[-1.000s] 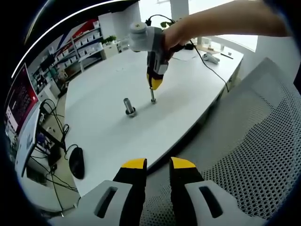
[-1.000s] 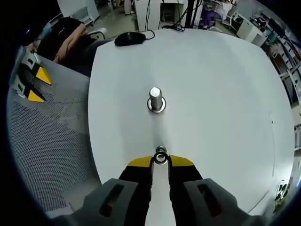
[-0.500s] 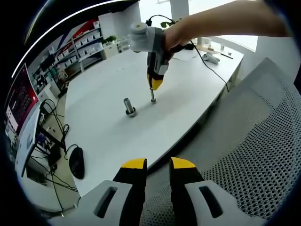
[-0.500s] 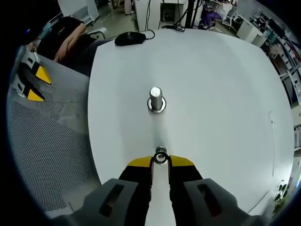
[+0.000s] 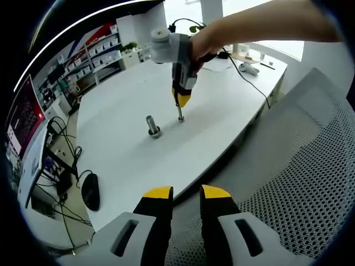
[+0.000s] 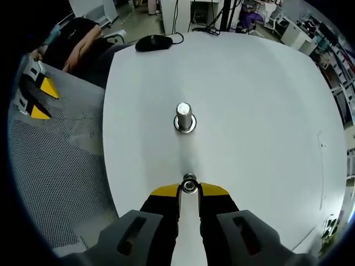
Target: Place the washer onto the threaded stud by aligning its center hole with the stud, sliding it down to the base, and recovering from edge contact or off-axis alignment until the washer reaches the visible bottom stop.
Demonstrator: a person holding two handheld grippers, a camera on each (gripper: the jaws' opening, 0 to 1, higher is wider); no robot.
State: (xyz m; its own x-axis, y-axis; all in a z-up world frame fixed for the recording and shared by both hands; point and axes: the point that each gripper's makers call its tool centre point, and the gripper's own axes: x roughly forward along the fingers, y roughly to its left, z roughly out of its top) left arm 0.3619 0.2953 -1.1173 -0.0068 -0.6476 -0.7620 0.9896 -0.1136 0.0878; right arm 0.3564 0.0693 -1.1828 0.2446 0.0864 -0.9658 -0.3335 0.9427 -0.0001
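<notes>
A short metal threaded stud (image 5: 152,126) (image 6: 184,116) stands upright on its round base on the white table (image 5: 127,160) (image 6: 266,111). My right gripper (image 6: 189,190) (image 5: 181,102), held by a hand, points down at the table beside the stud. It is shut on a small round metal washer piece (image 6: 189,180) (image 5: 181,115), whose lower end touches the tabletop. Stud and washer are apart. My left gripper (image 5: 187,193) (image 6: 40,100) hangs off the table over a mesh chair, jaws slightly apart with nothing between them.
A grey mesh chair (image 5: 299,177) (image 6: 55,183) sits against the table's near edge. A black mouse (image 5: 90,190) (image 6: 153,42) lies at one end of the table. A black cable (image 5: 249,72) runs along the far end. Shelves and a monitor stand beyond.
The right gripper has shifted and tilted very slightly over the table, still gripping the washer piece. The left gripper and the stud have not moved.
</notes>
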